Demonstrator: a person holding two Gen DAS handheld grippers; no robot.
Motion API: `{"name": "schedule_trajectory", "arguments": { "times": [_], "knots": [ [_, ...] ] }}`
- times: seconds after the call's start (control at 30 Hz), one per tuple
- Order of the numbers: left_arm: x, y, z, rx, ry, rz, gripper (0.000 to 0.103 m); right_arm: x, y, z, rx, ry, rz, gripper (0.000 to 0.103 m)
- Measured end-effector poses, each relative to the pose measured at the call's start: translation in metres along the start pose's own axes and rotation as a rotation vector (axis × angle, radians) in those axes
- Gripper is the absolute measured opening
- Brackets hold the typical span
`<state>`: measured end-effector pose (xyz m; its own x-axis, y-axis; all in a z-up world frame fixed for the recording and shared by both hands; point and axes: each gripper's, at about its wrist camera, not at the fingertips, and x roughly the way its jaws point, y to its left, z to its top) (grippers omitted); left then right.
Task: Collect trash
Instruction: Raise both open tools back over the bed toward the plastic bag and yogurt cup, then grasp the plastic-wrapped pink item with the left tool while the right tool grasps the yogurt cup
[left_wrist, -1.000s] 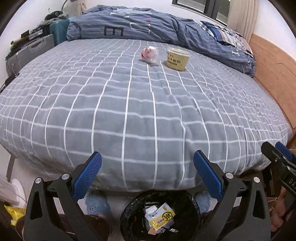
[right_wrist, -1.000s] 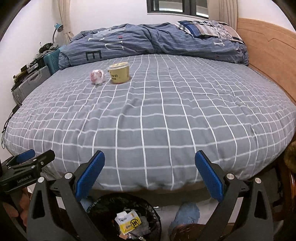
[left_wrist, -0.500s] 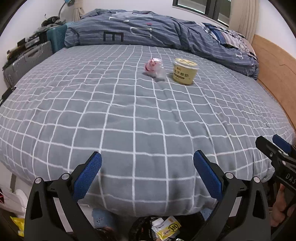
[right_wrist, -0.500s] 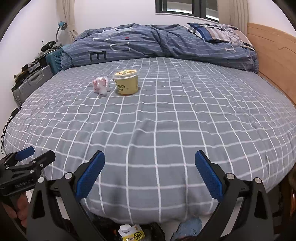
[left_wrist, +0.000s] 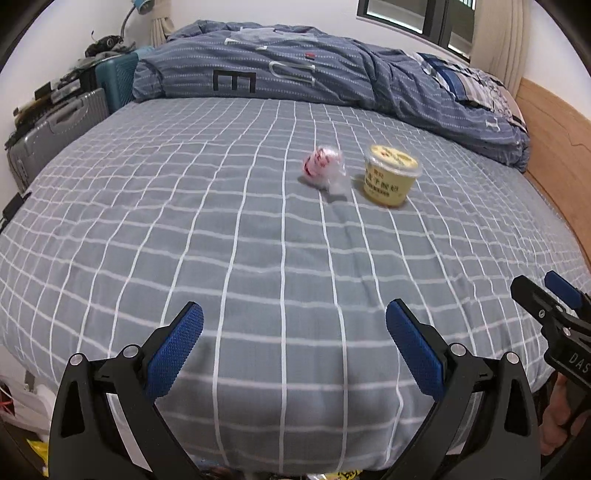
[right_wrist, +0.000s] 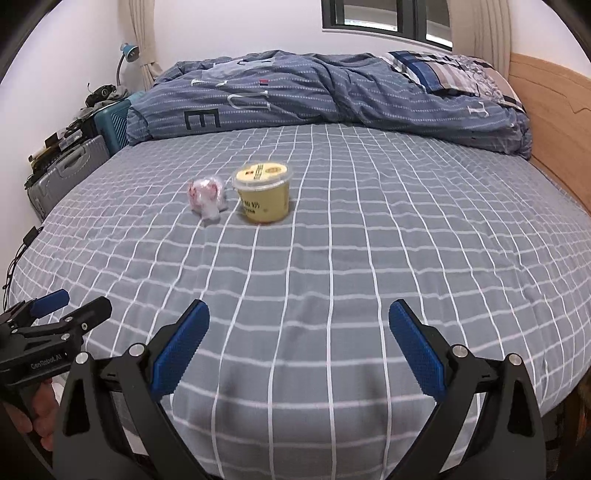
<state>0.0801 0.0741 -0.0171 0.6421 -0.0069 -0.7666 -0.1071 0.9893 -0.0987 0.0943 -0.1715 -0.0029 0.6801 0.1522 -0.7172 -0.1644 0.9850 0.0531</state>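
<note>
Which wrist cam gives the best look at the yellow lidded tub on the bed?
Right wrist. The yellow lidded plastic tub sits near the centre of the frame, with lid top and side print both visible. In the left wrist view the tub is off to the right and a little blurrier, beside the crumpled pink-and-white wrapper.

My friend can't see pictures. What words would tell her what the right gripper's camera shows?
Two pieces of trash sit side by side on a grey checked bed: a yellow lidded tub and, to its left, a crumpled pink-and-white wrapper. The open right gripper is near the bed's edge, far from both, with a rumpled blue duvet behind.
</note>
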Motion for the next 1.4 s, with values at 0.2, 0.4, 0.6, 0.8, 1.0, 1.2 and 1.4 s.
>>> {"name": "schedule_trajectory", "arguments": {
  "times": [0.2, 0.4, 0.6, 0.8, 1.0, 1.2, 1.4],
  "knots": [
    [0.024, 0.0, 0.022, -0.005, 0.024, 0.005, 0.097, 0.026, -0.007, 0.022, 0.008, 0.014, 0.009, 0.094],
    [0.057, -0.005, 0.053, 0.001, 0.045, 0.001, 0.097, 0.06, -0.017, 0.048, 0.027, 0.038, 0.016, 0.094],
    [0.092, -0.012, 0.088, 0.008, 0.049, 0.003, 0.097, 0.087, -0.023, 0.076, 0.013, 0.038, 0.012, 0.094],
    [0.118, -0.018, 0.115, 0.006, 0.043, 0.003, 0.097, 0.104, -0.029, 0.097, 0.01, 0.034, 0.015, 0.094],
    [0.138, -0.018, 0.134, -0.009, 0.043, -0.002, 0.097, 0.114, -0.034, 0.1, 0.022, 0.045, 0.024, 0.094],
    [0.152, -0.02, 0.148, -0.005, 0.033, -0.007, 0.096, 0.123, -0.038, 0.101, 0.021, 0.055, 0.019, 0.094],
    [0.17, -0.025, 0.153, 0.026, 0.052, 0.025, 0.081, 0.127, -0.041, 0.1, 0.011, 0.058, 0.006, 0.094]
  ]
}}
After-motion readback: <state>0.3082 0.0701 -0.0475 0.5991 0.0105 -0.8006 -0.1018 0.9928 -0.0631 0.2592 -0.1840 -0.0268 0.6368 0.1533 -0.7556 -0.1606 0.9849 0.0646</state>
